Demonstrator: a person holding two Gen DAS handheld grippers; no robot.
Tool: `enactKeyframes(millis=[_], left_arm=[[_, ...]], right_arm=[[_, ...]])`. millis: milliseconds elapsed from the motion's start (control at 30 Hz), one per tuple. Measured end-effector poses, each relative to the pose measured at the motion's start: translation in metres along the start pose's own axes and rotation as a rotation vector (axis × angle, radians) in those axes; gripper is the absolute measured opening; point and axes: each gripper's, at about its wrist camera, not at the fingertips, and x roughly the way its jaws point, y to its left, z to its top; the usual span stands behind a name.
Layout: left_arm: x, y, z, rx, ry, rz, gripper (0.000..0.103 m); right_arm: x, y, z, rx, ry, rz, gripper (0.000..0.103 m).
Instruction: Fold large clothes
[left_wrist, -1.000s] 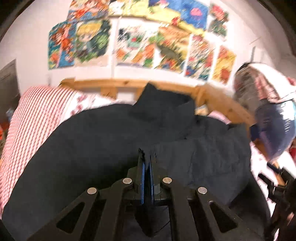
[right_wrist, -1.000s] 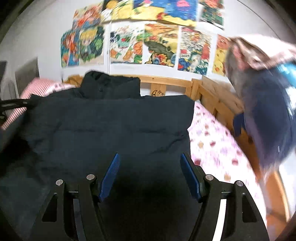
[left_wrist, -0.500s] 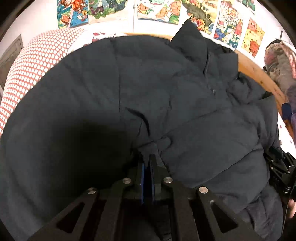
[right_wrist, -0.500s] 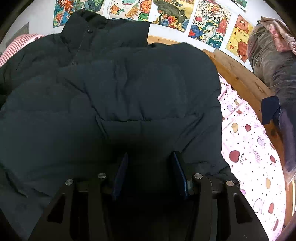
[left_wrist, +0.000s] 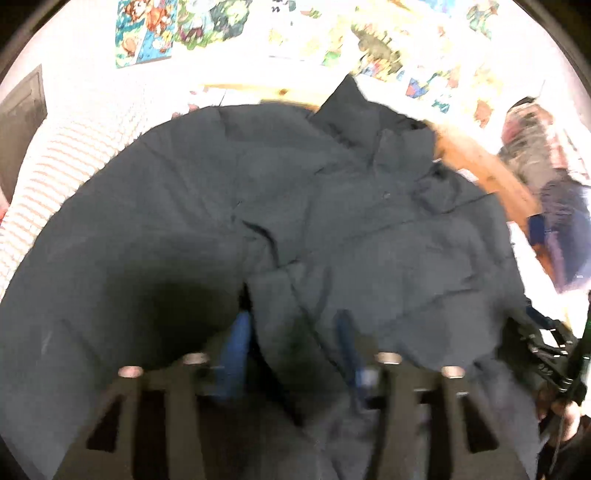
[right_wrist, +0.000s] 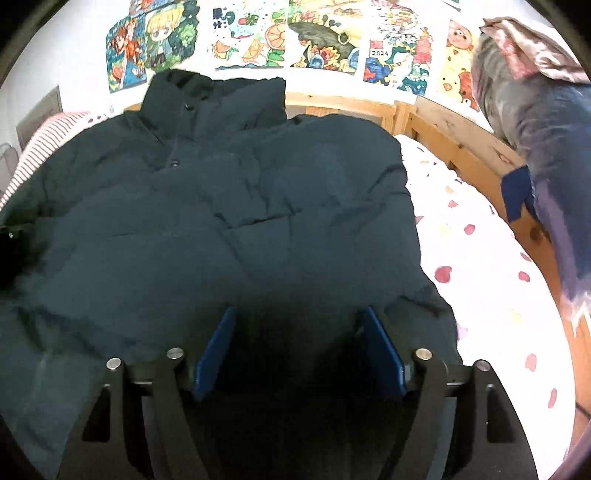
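A large dark navy padded jacket (left_wrist: 332, 206) lies spread on the bed, collar toward the headboard; the same jacket (right_wrist: 221, 206) fills the right wrist view, its sleeve folded across the front. My left gripper (left_wrist: 291, 332) is open, its blue pads apart, with a fold of jacket fabric lying loose between them. My right gripper (right_wrist: 299, 339) is open above the jacket's lower right part, nothing held between its pads. The right gripper (left_wrist: 546, 350) also shows at the right edge of the left wrist view, held by a hand.
A wooden bed frame (right_wrist: 443, 125) runs behind and to the right. The heart-print sheet (right_wrist: 480, 258) is bare right of the jacket. A red-striped pillow (right_wrist: 44, 140) lies at far left. Clothes (right_wrist: 546, 110) hang at the right. Drawings (right_wrist: 321, 40) cover the wall.
My left gripper was shut on jacket fabric and has now opened, releasing it. My right gripper, half closed a moment ago, has opened wide and pulled back a little.
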Motion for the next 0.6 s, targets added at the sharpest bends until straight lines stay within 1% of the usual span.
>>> enactKeyframes(millis=[33, 67, 133, 200, 267, 400, 467, 533, 600], left_arm=[[-0.011, -0.001, -0.003, -0.006, -0.023, -0.012, 0.075], [-0.02, -0.002, -0.005, -0.014, -0.041, -0.013, 0.079], [-0.04, -0.002, -0.01, -0.036, -0.062, -0.036, 0.081], [-0.055, -0.002, -0.013, -0.055, -0.066, -0.052, 0.085], [-0.07, 0.0, -0.021, -0.077, -0.071, -0.055, 0.089], [-0.104, 0.011, -0.042, -0.127, -0.08, -0.049, 0.093], [-0.12, 0.023, -0.056, -0.156, -0.095, -0.054, 0.093], [-0.138, 0.037, -0.073, -0.198, -0.114, -0.042, 0.095], [-0.15, 0.049, -0.087, -0.237, -0.115, -0.023, 0.095]], right_arm=[[-0.005, -0.003, -0.001, 0.006, 0.0, 0.011, 0.07], [-0.009, -0.005, -0.002, 0.011, -0.002, 0.018, 0.072], [-0.02, -0.006, -0.005, 0.023, -0.006, 0.033, 0.076], [-0.029, -0.008, -0.006, 0.029, -0.01, 0.056, 0.079], [-0.043, -0.002, -0.009, 0.032, -0.016, 0.08, 0.08], [-0.067, 0.012, -0.013, 0.02, -0.032, 0.123, 0.082], [-0.075, 0.021, -0.016, 0.011, -0.039, 0.138, 0.082], [-0.082, 0.029, -0.018, 0.01, -0.045, 0.167, 0.083], [-0.086, 0.037, -0.02, 0.01, -0.047, 0.191, 0.088]])
